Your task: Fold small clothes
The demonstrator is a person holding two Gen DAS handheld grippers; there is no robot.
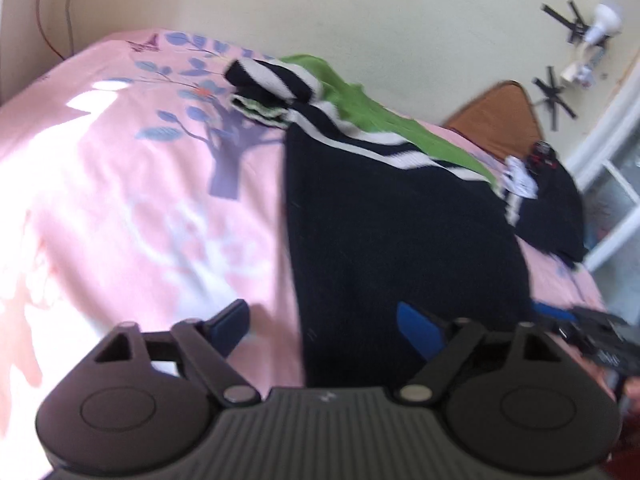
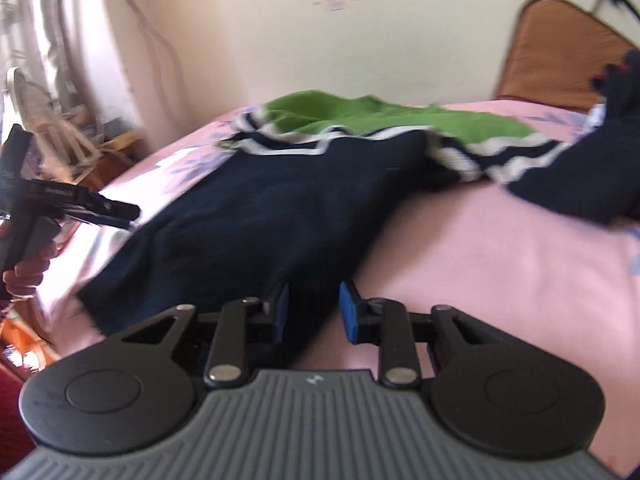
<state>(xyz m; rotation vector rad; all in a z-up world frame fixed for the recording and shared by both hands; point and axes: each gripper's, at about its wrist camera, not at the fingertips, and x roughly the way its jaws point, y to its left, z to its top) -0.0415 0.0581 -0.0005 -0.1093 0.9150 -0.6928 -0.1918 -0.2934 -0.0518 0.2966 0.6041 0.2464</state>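
Landmark: the navy sweater (image 1: 400, 240), spread flat on the pink bedsheet (image 1: 140, 220), hem toward both cameras.

Left gripper (image 1: 324, 330): its jaws stand well apart above the hem. The left blue pad (image 1: 232, 320) is over bare sheet just left of the sweater's edge; the right blue pad (image 1: 420, 328) is over the navy cloth. Neither pad presses on the fabric, and nothing is clamped.

Right gripper (image 2: 314, 310): its jaws stand a narrow gap apart at the sweater's near hem corner. Navy fabric lies in the gap, with the left pad (image 2: 282, 308) over cloth and the right pad (image 2: 349, 310) at the cloth's edge over the sheet. The pads are not seen pressing on the fabric. In the right wrist view the left gripper appears at the sweater's left side, carried by a hand (image 2: 24, 276).

Beyond the hem, the sweater's body runs up to white stripes and a green panel (image 2: 360, 118) at its far end. A sleeve (image 1: 272, 84) with white bands lies bunched at the far left corner.

To the right of the sweater, a second dark garment (image 1: 556, 208) lies on the sheet, apart from it.

Behind both garments stand a brown headboard (image 2: 560, 52) and a cream wall (image 1: 320, 8).
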